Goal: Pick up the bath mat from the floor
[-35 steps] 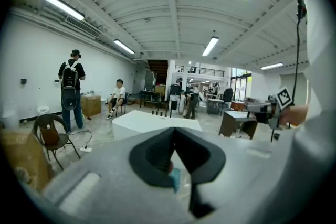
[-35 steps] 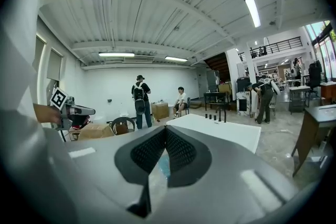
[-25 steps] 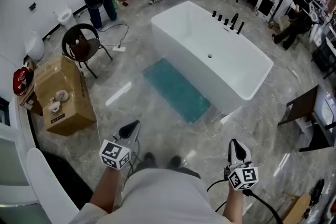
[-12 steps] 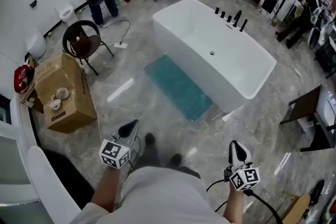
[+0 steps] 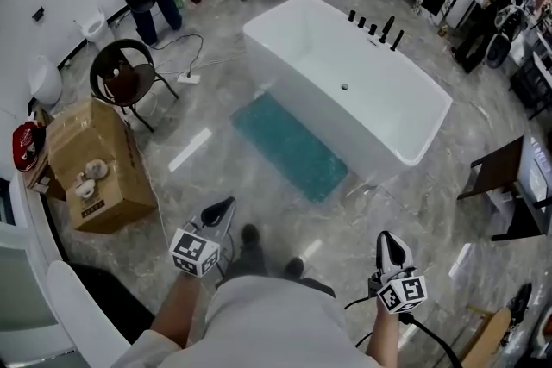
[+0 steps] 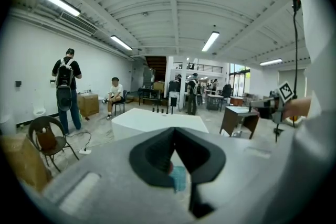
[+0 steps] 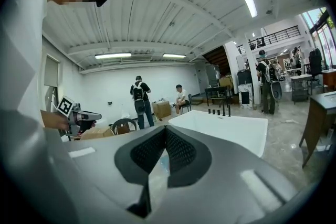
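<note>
Both tongs are closed and hold nothing. We keep the left tongs point(image 5: 226, 204) and the right tongs point(image 5: 387, 237) low in front of us, one on each side of our shoes point(image 5: 250, 234), with their tips pointing forward over the grey marble floor point(image 5: 207, 185).

Ahead of them and well apart, the bath mat point(image 5: 289, 146) lies flat on the floor, just beside the long side of the white bathtub point(image 5: 362, 65). It is a long rectangle. In the head view its long axis runs from upper left to lower right, parallel to the tub.

The mat is teal, with a fine bumpy surface and no fold that we can see.

Farther left stand a cardboard box point(image 5: 95, 155) and a black chair point(image 5: 121, 73).
</note>
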`<state>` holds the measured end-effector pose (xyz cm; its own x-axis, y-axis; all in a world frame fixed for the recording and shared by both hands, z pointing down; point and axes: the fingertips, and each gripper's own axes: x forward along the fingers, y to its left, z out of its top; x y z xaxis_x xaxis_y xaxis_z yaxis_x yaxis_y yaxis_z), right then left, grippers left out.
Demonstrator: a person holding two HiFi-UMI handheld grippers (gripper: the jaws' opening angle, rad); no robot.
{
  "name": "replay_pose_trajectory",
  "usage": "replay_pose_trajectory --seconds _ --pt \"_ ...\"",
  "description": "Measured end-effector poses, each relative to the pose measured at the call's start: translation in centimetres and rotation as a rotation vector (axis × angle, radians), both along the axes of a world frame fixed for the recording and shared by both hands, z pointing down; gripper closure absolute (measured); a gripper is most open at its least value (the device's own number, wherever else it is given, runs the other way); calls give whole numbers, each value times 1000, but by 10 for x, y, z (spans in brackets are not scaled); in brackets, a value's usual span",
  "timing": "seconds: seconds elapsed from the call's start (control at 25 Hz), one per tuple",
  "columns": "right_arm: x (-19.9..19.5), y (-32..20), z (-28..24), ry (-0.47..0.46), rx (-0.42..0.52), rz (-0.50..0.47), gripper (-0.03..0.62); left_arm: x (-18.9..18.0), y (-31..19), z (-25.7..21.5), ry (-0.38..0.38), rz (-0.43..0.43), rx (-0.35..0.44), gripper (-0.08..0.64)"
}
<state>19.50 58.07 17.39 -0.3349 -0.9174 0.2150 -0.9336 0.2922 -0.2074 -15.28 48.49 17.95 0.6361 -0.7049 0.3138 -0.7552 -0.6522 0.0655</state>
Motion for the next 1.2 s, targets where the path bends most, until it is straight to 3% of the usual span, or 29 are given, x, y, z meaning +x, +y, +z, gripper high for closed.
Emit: replay_pose_trajectory --seconds 0.52,0.68,0.84,1.2 --pt "-89 -106 -6 11 3 34 588 -73 -120 8 -35 102 -12 558" --pt "-120 -136 -4 38 -6 29 588 -96 -150 7 -3 133 -13 558" --pt "-155 -148 2 85 -32 -30 588 -115 -170 13 17 148 -26 558" --pt "-185 -174 18 67 -70 -11 588 -140 -196 26 -14 166 -47 558"
